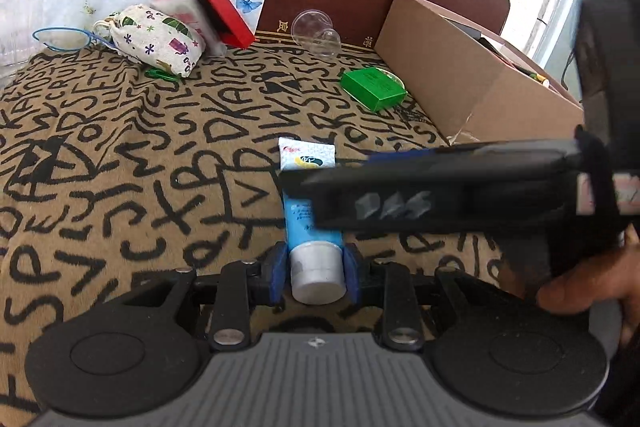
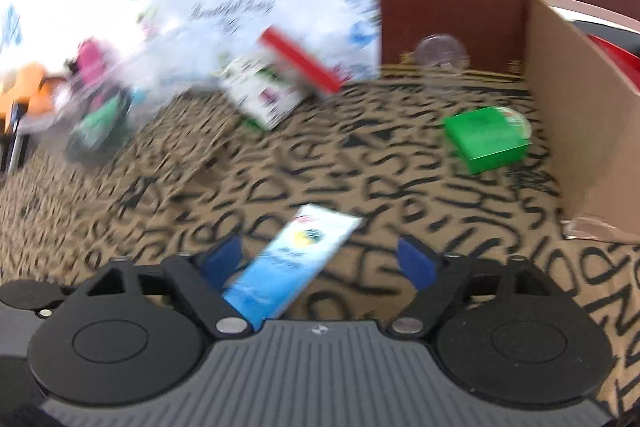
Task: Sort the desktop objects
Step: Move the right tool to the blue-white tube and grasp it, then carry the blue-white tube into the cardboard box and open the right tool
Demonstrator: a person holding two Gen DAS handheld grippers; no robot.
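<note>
- Two grippers at one blue tube [image 1: 310,215]: left gripper [image 1: 316,267] clamps its silver cap, tube above the patterned cloth [image 1: 120,167].
- Right gripper [image 2: 320,263] spread wide, empty (blurred view): collision could knock the tube loose.

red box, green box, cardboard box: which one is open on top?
The cardboard box at the right edge of the patterned cloth: its top is open, with items showing inside. The green box lies flat and closed; the red box leans tilted by the fabric pouch.
</note>
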